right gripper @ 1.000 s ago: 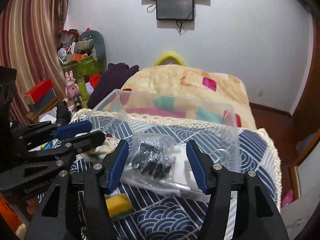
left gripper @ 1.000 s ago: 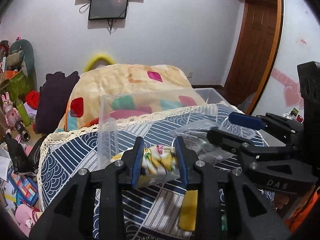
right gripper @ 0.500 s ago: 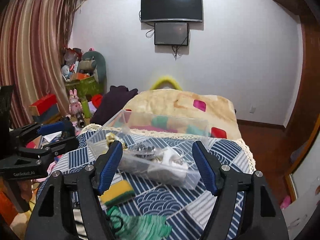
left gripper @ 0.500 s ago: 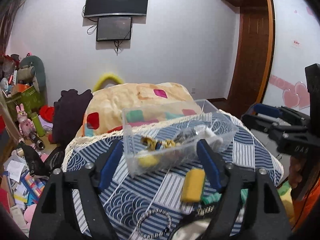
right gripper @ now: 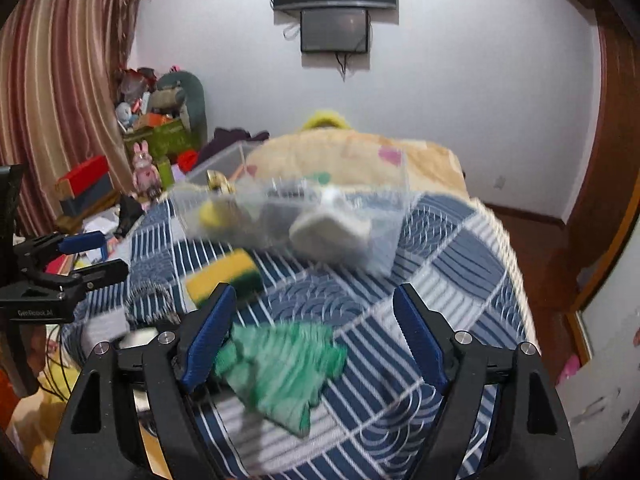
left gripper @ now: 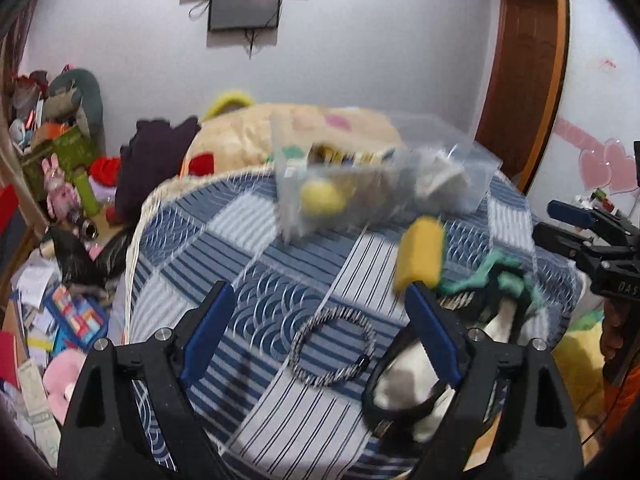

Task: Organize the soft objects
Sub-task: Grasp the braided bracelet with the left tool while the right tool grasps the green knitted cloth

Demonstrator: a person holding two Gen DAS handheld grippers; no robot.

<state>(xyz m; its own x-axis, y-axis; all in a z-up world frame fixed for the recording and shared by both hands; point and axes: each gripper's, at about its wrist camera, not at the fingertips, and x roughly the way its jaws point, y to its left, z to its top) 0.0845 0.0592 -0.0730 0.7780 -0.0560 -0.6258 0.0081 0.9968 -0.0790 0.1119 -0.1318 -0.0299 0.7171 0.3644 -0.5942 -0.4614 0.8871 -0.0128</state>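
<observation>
Bin (left gripper: pixel 384 184) of clear plastic sits at the far side of a tabletop (left gripper: pixel 256 280) covered in blue-and-white patterned cloth; it holds a yellow ball (left gripper: pixel 322 198), a white pad (right gripper: pixel 330 234) and other blurred soft items. Near its front wall, on the cloth, lies a yellow sponge (left gripper: pixel 420 254) with a green face, apart from the bin. Just beside the sponge, toward the camera side, a green cloth (right gripper: pixel 280 364) lies crumpled. A braided ring (left gripper: pixel 334 346) lies flat on the cloth, and a white item with a black band (left gripper: pixel 404 384) lies at the near edge.

The left gripper (left gripper: pixel 316 340) is spread wide with nothing between its blue pads; the ring lies below the gap, and the right pad overlaps the sponge's near end in the left wrist view. The right gripper (right gripper: pixel 312 340) is likewise spread wide and holds nothing; the green cloth lies under it, close to its left pad. Both grippers hang above the cloth, short of the bin.

Behind the tabletop lies a beige quilt (right gripper: pixel 360 160) with coloured patches, and two screens (right gripper: pixel 335 4) hang on the white wall. Both views are motion-blurred.
</observation>
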